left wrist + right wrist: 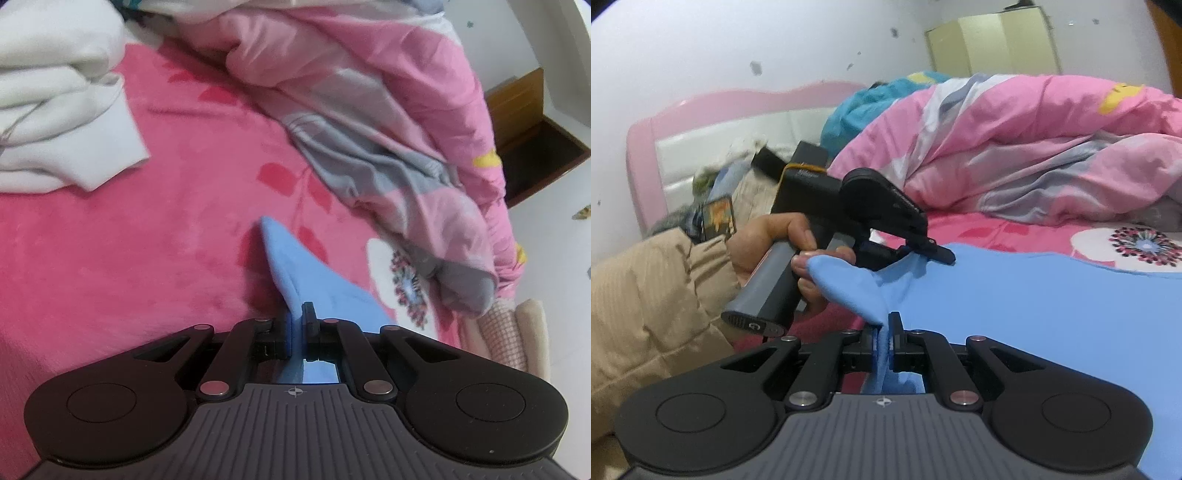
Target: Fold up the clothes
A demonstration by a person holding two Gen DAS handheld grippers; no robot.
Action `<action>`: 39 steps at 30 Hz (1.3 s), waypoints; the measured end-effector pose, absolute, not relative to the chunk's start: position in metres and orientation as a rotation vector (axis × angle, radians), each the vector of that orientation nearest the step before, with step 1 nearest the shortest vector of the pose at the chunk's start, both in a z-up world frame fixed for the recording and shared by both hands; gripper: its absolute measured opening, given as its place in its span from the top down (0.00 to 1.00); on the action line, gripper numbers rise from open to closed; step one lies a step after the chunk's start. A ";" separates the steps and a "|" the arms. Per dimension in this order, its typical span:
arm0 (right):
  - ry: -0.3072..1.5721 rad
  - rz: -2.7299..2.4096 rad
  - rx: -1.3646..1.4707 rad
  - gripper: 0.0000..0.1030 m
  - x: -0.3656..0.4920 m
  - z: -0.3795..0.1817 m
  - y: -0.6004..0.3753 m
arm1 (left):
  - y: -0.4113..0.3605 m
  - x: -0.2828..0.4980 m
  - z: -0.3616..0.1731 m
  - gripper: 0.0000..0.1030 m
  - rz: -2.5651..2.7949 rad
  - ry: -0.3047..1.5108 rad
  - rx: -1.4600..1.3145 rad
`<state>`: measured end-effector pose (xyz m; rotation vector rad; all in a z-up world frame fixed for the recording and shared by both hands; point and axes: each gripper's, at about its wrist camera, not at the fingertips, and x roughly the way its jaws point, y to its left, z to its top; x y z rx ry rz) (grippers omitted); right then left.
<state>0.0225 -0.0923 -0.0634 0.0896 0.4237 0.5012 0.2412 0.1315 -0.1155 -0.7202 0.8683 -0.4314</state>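
Right wrist view: both clamped on blue garment (1015,314) — left hand-held gripper (938,254) just beyond right hand-held gripper (884,332), cloth stretching rightward from both.

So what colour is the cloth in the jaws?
Light blue cloth, plain, clearest in the right wrist view.

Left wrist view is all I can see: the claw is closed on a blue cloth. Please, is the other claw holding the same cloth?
Observer: Yes. The right claw is shut on the blue cloth too.
Operator: Where is my left claw relative to it?
Observer: The left claw pinches the same edge just beyond it.
Operator: Is the cloth spread out?
Observer: Mostly; it lies flat on the pink bedsheet toward the quilt.
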 end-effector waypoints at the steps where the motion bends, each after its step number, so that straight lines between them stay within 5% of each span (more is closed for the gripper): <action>1: 0.415 0.491 0.097 0.97 0.020 -0.061 -0.096 | 0.129 0.240 -0.110 0.97 -0.436 0.861 -0.714; 16: 0.302 0.254 0.311 0.97 -0.041 -0.045 -0.195 | 0.010 0.217 -0.039 0.97 -0.563 0.848 -0.482; 26: 0.337 0.152 0.493 0.97 -0.060 -0.081 -0.265 | -0.089 0.221 -0.059 0.95 -0.574 0.941 -0.263; 29: 0.361 0.162 0.534 0.96 -0.056 -0.092 -0.274 | -0.085 0.225 -0.071 0.89 -0.536 0.991 -0.254; 33: 0.406 0.170 0.558 0.94 -0.051 -0.104 -0.277 | -0.063 0.223 -0.063 0.59 -0.526 0.969 -0.301; 39: 0.441 0.184 0.545 0.93 -0.052 -0.107 -0.270 | 0.000 0.185 -0.028 0.47 -0.548 0.809 -0.388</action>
